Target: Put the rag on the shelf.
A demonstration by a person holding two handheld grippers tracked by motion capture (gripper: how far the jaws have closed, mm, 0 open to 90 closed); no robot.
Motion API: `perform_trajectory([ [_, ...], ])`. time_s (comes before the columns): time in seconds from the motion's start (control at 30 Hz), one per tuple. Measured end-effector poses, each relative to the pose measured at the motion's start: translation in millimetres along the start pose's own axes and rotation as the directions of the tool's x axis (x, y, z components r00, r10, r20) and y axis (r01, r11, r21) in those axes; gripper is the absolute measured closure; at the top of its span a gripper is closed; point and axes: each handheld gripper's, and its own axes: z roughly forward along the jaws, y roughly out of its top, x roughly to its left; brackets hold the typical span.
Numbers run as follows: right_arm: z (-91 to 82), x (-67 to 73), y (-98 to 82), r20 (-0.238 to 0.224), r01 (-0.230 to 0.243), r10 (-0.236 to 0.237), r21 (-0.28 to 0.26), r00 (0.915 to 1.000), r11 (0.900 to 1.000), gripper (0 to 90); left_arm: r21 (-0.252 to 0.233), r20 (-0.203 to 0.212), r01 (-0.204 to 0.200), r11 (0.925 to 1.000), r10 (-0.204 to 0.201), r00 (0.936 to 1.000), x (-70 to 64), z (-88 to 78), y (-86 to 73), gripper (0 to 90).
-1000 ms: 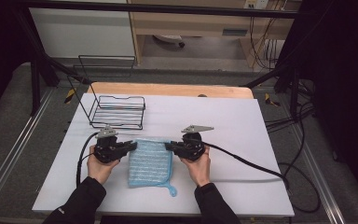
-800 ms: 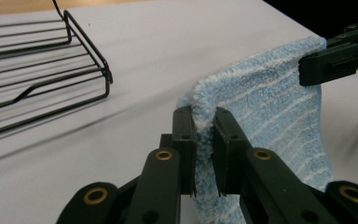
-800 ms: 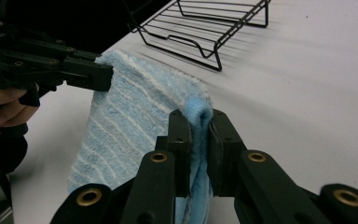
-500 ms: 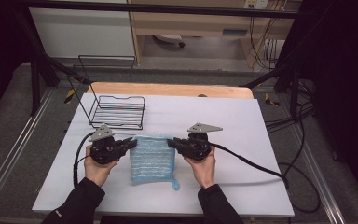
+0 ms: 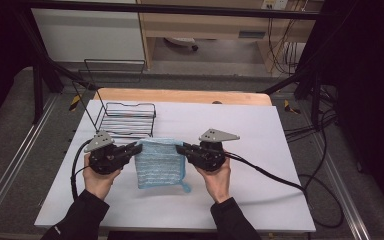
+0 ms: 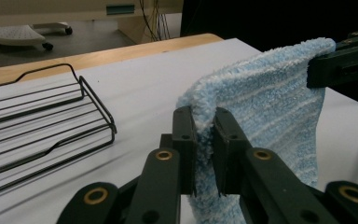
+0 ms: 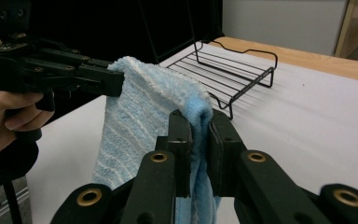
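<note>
surface: white table (image 5: 260, 150) | on it: black wire rack (image 5: 127, 119), far-left

Fuzzy light-blue terry cloth (image 5: 160, 162) showing looped, rough pile with pale woven stripes. Thin black wire rack (image 5: 127, 120) looking like smooth coated metal. White matt bench (image 5: 260, 130) top, light wood edge showing behind.

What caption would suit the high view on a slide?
Two hand-held grippers, left gripper and right gripper, pinch a blue towel by its top corners beside a wire rack.
</note>
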Motion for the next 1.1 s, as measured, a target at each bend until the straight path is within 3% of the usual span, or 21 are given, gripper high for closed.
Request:
perform_trajectory([
  [0.53,0.9,20.7,22.7,0.008,0.060,-0.060,-0.080,0.9982,0.995,81.6,-0.086,-0.021,-0.013,0.9962,0.011,0.9997,4.1,-24.8,17.9,80.7],
  [0.9,6.8,34.9,41.3,0.014,0.099,-0.098,-0.133,0.9951,0.986,81.6,-0.147,-0.035,-0.018,0.9889,0.013,0.9993,10.7,-43.4,31.4,80.8],
  [1.1,8.9,43.6,54.3,0.019,0.125,-0.123,-0.169,0.9922,0.978,81.7,-0.192,-0.041,-0.020,0.9811,0.013,0.9991,15.0,-53.3,40.0,80.8],
])
